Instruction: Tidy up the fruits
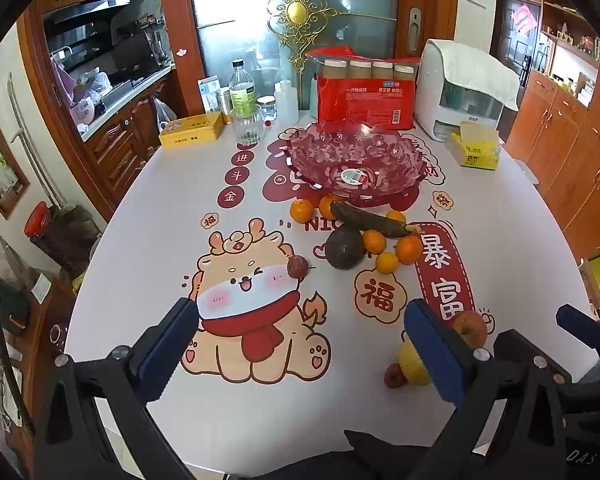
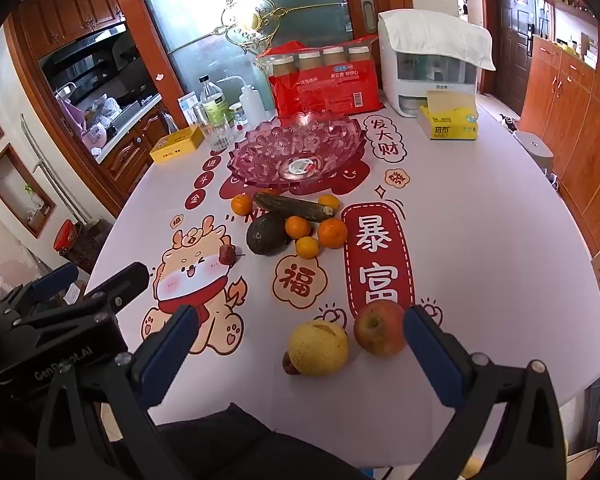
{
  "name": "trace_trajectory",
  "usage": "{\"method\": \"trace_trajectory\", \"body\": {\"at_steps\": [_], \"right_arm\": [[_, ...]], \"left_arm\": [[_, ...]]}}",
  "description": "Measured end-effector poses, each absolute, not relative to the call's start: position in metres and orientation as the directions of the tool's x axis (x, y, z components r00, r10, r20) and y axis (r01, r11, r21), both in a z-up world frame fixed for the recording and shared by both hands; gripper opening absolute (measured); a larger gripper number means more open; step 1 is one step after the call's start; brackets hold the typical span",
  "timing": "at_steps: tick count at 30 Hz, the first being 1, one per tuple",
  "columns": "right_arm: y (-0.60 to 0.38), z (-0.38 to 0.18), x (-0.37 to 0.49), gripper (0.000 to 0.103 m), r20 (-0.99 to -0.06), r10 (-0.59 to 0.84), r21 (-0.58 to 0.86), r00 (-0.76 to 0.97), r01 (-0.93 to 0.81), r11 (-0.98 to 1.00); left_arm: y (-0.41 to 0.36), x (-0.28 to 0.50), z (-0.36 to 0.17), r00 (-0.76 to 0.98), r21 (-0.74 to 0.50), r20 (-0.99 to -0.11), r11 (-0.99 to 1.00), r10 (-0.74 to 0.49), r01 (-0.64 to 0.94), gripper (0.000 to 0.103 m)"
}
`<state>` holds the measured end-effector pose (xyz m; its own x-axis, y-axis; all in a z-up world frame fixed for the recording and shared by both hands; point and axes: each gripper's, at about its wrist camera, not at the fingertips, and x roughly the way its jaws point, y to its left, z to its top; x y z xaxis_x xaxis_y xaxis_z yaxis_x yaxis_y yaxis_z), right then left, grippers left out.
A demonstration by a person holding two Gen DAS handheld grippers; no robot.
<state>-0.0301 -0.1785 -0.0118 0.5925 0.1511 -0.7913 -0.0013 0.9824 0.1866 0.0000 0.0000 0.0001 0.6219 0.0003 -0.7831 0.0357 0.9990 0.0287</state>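
Both the left gripper (image 1: 300, 344) and right gripper (image 2: 300, 348) have fingers spread wide, holding nothing. The apple (image 2: 379, 328) touches the right finger's inner side, with the pear (image 2: 318, 348) between the 2 fingers; closing carelessly could roll either away from the glass bowl (image 2: 296, 152) beyond.

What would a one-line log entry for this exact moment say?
left gripper: open, empty | right gripper: open, empty | pink glass bowl: empty | red apple, yellow pear: on table

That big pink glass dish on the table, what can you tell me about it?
The pink dish looks like clear, rose-tinted cut glass, wide and shallow with a scalloped, petal-patterned rim. It stands upright on the printed tablecloth, with no fruit in it and a round label at its centre. The oranges lie just in front.
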Motion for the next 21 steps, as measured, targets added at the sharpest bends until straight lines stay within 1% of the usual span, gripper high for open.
{"method": "trace_trajectory", "body": {"at_steps": [21], "right_arm": [[-0.1796,-0.014,-0.0276,0.102,-0.793,0.158,0.196,0.588,0.0,0.981]], "left_arm": [[0.0008,-0.0005,-0.0007,0.612,0.03,-0.791,0.999,0.001,0.038,0.102]]}}
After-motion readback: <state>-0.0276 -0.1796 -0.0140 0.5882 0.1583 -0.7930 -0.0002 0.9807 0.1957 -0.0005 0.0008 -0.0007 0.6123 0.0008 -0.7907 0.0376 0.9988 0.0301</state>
